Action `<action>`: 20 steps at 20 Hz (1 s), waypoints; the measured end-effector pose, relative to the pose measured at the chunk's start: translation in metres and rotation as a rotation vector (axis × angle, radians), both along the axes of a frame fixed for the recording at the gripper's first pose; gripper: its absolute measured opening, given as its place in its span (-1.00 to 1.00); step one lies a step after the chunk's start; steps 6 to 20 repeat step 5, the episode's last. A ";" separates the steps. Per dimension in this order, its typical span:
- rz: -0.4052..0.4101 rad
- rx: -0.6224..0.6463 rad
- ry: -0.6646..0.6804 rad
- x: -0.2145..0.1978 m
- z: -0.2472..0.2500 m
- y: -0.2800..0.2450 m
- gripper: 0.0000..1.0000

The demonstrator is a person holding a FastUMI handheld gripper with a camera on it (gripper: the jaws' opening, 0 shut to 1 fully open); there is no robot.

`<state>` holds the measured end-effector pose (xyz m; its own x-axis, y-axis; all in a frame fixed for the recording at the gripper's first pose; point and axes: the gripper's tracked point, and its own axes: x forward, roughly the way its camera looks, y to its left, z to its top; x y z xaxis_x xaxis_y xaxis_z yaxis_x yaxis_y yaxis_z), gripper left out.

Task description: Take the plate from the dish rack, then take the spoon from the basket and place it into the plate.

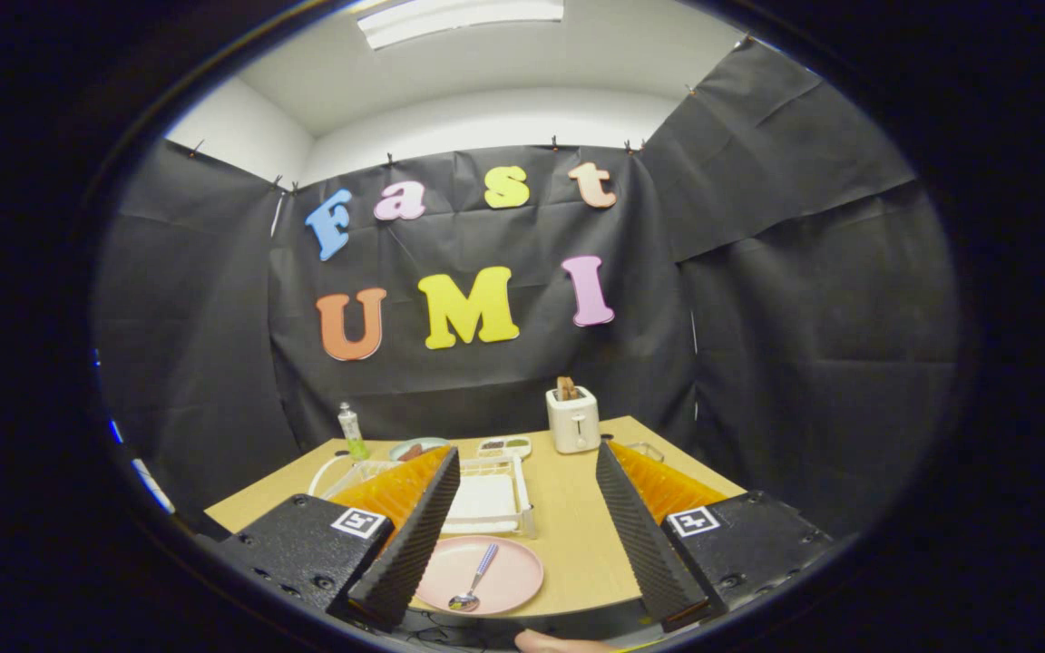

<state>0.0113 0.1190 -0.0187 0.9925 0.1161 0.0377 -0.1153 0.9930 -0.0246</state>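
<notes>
A pink plate lies flat on the wooden table near its front edge, just right of my left finger. A metal spoon with a blue handle rests in the plate, bowl toward me. Beyond the plate stands the white dish rack, partly hidden by the left finger. My gripper hangs above the table's front edge, open wide, nothing between the fingers. The basket is partly visible behind the right finger.
A white toaster with bread in it stands at the back of the table. A small bottle, a shallow dish and a divided tray sit along the back. A fingertip shows below the table's edge.
</notes>
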 end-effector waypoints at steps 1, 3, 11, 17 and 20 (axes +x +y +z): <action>0.001 0.002 0.003 0.000 -0.001 0.000 0.94; 0.000 -0.001 0.010 0.001 -0.002 0.000 0.94; -0.009 -0.008 -0.002 0.003 0.001 -0.002 0.95; -0.009 -0.008 -0.002 0.003 0.001 -0.002 0.95; -0.009 -0.008 -0.002 0.003 0.001 -0.002 0.95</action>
